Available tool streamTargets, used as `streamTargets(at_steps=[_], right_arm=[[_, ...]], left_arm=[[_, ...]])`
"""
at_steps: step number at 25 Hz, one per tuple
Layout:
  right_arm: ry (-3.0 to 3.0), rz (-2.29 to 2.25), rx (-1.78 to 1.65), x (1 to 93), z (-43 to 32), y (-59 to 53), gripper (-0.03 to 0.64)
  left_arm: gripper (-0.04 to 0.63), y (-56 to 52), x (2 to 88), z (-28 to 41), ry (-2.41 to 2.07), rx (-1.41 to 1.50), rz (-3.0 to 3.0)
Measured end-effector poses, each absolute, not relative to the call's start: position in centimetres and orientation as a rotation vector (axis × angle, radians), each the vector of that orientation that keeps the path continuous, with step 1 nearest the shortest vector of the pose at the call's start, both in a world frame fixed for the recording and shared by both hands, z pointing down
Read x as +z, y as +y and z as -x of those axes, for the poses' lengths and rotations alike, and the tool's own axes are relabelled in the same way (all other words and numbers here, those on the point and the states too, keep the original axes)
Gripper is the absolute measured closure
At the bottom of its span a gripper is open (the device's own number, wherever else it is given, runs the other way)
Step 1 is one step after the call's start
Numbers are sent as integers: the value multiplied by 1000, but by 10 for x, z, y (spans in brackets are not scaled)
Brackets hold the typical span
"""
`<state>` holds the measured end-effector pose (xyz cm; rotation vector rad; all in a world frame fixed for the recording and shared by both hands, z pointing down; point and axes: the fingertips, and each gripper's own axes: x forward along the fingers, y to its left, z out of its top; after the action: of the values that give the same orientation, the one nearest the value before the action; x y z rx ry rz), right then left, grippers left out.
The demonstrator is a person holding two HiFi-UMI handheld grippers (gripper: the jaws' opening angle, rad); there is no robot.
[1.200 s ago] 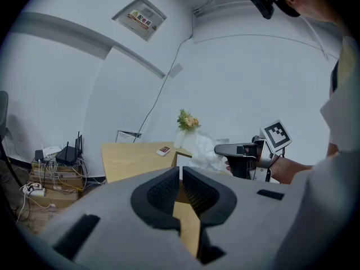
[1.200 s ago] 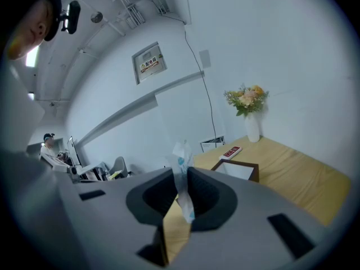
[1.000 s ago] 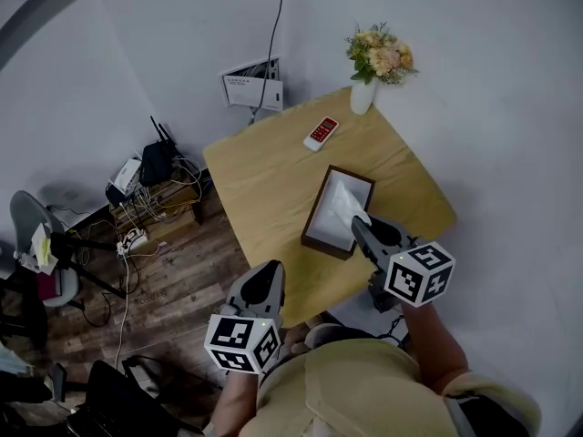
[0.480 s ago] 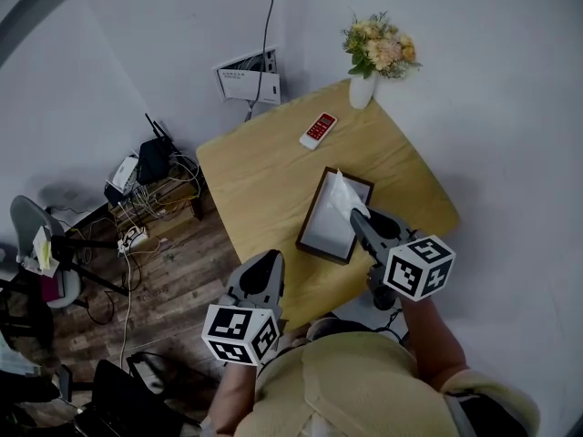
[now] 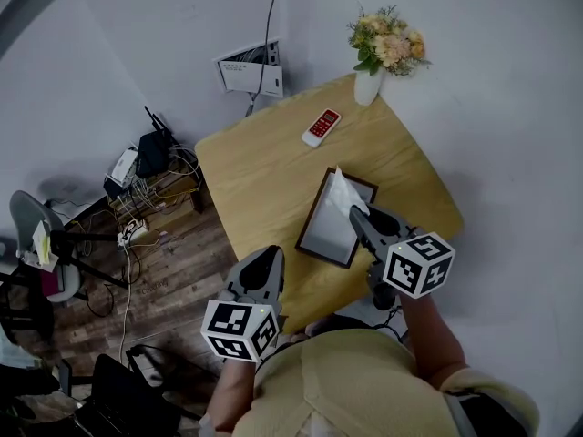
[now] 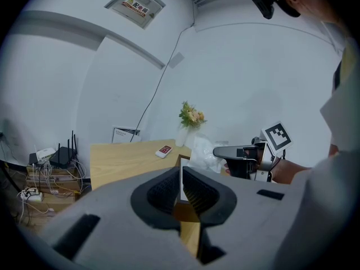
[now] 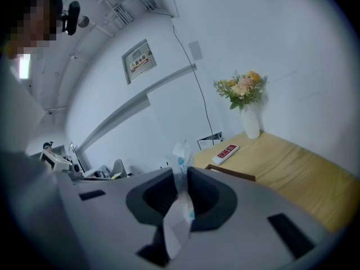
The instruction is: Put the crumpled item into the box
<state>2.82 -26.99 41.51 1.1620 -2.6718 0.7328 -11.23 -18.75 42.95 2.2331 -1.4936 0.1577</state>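
Change: item (image 5: 341, 189) raised, now over box (image 5: 311, 208), right side | right gripper (image 5: 360, 218): clamped on item | left gripper (image 5: 266, 259): narrow, empty, near left | task: drop pending

crumpled item (image 5: 342, 192): thin white sheet, wrinkled, some blue print visible in the right gripper view (image 7: 181, 206). pinched between the closed jaws of the right tool (image 5: 355, 215), loose end sticking up past the tips. from the head view it sits over the box's far right corner; contact with the box unclear.

box (image 5: 311, 209): shallow rectangle, dark brown rim, pale inside. lies flat on the wooden desk (image 5: 264, 180), turned at an angle to its edges.
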Motion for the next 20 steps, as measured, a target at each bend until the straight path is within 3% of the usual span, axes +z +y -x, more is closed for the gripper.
streamTargets(at_steps=[20], right_arm=[[-2650,-1096,749,435,-19,-288,557]], left_arm=[[560,-204,444,115,-1498,181,-2181]])
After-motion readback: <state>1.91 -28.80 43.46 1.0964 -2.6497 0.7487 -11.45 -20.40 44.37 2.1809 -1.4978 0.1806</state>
